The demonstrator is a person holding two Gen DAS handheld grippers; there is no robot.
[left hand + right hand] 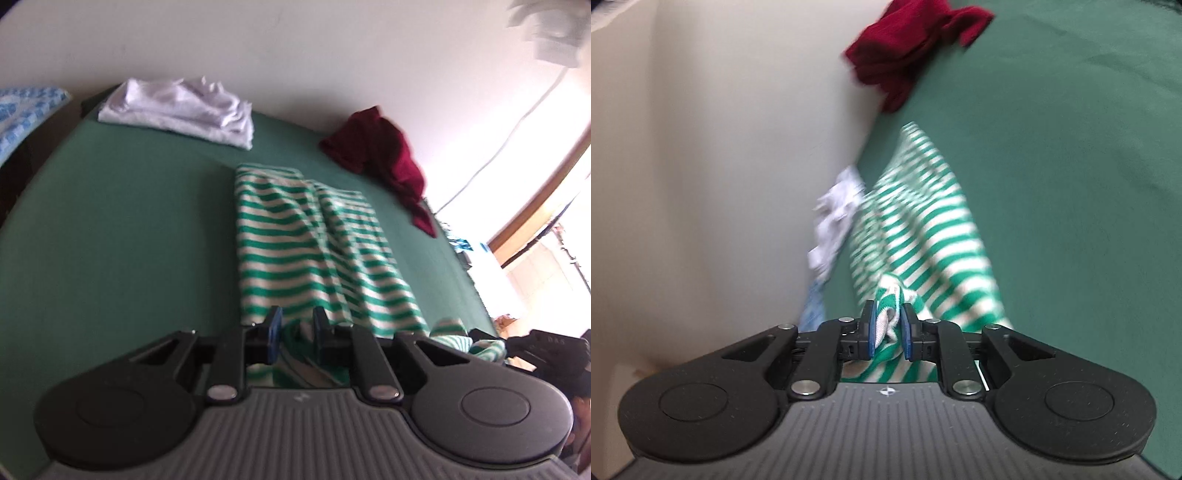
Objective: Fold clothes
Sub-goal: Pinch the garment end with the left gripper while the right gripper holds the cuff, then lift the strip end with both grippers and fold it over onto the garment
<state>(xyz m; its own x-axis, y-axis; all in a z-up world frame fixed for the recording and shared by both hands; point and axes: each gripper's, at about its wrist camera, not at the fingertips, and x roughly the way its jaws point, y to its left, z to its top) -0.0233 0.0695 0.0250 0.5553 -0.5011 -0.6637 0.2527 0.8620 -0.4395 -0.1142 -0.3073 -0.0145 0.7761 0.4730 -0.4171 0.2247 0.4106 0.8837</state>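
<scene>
On the far left of the left wrist view a blue-and-white patterned cloth (26,110) lies beyond the edge of the green bed sheet (110,240), and next to it, at the far side of the bed, sits one white garment (181,109), already folded into a flat stack. In the middle lies the task's thing, the green-and-white striped garment (314,251) — a single piece, folded lengthways into a long band that runs from mid-bed back to the tools. The left gripper (297,332) has its jaws nearly closed with the near end of the striped cloth between them; it looks pinched, though blur makes the contact hard to confirm. To the right of the band, against the wall, is one crumpled dark red garment (380,162), not yet folded. Lowest right in that view the right gripper (888,325) shows only in part; its own camera shows its jaws narrow and clamped on a bunched corner of the striped hem. So the count is one white, one striped, one red and one blue patterned cloth. The striped knit looks light, soft and limp — it will sag and stretch between grips, so it is best held at the two near corners, with several layers in each pinch, and carried over evenly to keep the band from skewing.
</scene>
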